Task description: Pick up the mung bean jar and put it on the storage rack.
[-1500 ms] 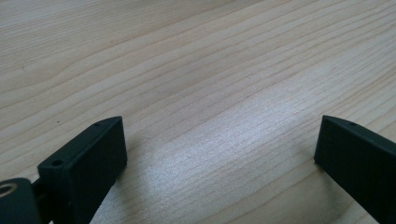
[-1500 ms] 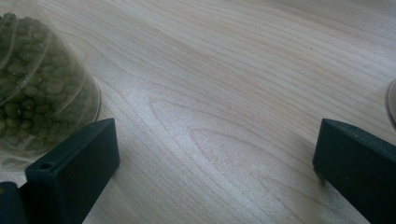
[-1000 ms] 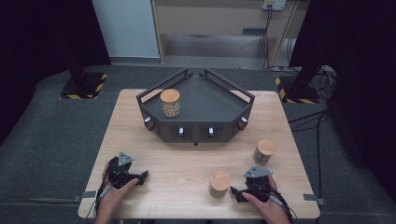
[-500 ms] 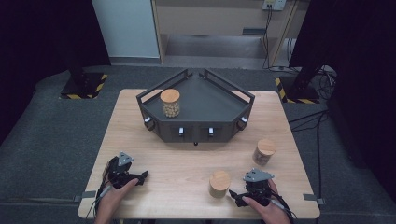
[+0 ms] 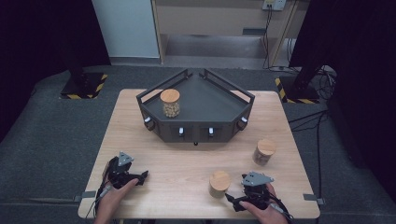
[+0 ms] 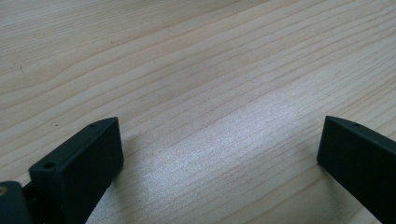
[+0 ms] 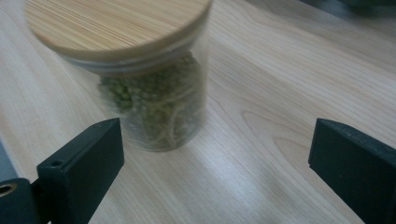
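Wooden-lidded jar (image 7: pixel 149 74) stands just ahead of the spread right gripper (image 7: pixel 215 158), untouched.

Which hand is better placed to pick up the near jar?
Right. The right hand-held gripper sits beside the near jar with open jaws facing it; the left hand-held gripper is across the table.

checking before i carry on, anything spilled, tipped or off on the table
Nothing stands out. All three jars stand upright with their wooden lids on: one in the dark tray, one just ahead of the open right gripper, one further right. No spill shows on the table.
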A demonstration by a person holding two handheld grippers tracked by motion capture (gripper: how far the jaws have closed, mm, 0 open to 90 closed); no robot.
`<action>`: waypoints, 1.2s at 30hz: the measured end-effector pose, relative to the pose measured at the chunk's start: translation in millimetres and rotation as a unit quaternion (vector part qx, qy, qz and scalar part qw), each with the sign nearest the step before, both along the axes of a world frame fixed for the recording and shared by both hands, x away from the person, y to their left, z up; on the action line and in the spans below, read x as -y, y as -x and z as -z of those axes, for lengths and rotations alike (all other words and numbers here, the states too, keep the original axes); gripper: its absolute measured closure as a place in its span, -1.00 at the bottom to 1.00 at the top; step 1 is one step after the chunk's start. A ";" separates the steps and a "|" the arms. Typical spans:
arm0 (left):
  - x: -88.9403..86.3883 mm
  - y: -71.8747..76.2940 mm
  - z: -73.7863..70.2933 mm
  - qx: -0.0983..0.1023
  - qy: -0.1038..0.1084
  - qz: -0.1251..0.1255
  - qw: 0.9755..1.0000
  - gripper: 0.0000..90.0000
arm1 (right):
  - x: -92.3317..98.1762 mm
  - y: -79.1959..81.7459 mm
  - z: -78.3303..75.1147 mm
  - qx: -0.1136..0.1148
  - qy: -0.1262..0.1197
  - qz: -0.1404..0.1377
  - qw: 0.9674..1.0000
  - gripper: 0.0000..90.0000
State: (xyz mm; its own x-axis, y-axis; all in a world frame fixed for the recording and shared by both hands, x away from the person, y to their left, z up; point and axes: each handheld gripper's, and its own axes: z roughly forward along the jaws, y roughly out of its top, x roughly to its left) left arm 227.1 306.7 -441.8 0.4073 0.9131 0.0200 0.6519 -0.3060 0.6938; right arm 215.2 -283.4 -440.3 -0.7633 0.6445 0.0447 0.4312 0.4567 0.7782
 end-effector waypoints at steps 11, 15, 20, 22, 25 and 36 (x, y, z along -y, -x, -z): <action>0.0 0.0 0.0 0.000 0.000 0.000 1.000 -1.00 | -4.1 4.0 1.4 0.010 -0.022 -0.012 1.000 -0.91; 0.0 0.0 0.0 0.000 0.000 0.000 1.000 -1.00 | -6.3 5.5 3.4 0.015 -0.036 -0.014 0.999 -0.91; 0.0 0.0 0.0 0.000 0.000 0.000 1.000 -1.00 | -10.5 6.9 5.9 0.024 -0.048 -0.018 0.998 -0.92; 0.0 0.0 0.0 0.000 0.000 0.000 1.000 -1.00 | -12.9 7.4 7.0 0.028 -0.050 -0.022 0.998 -0.93; 0.0 0.0 0.0 0.000 0.000 0.000 1.000 -1.00 | -16.6 7.2 8.2 0.030 -0.052 -0.026 0.998 -0.93; 0.0 0.0 0.0 0.000 0.000 0.000 1.000 -1.00 | -29.3 10.3 10.8 0.045 -0.060 -0.027 0.997 -0.90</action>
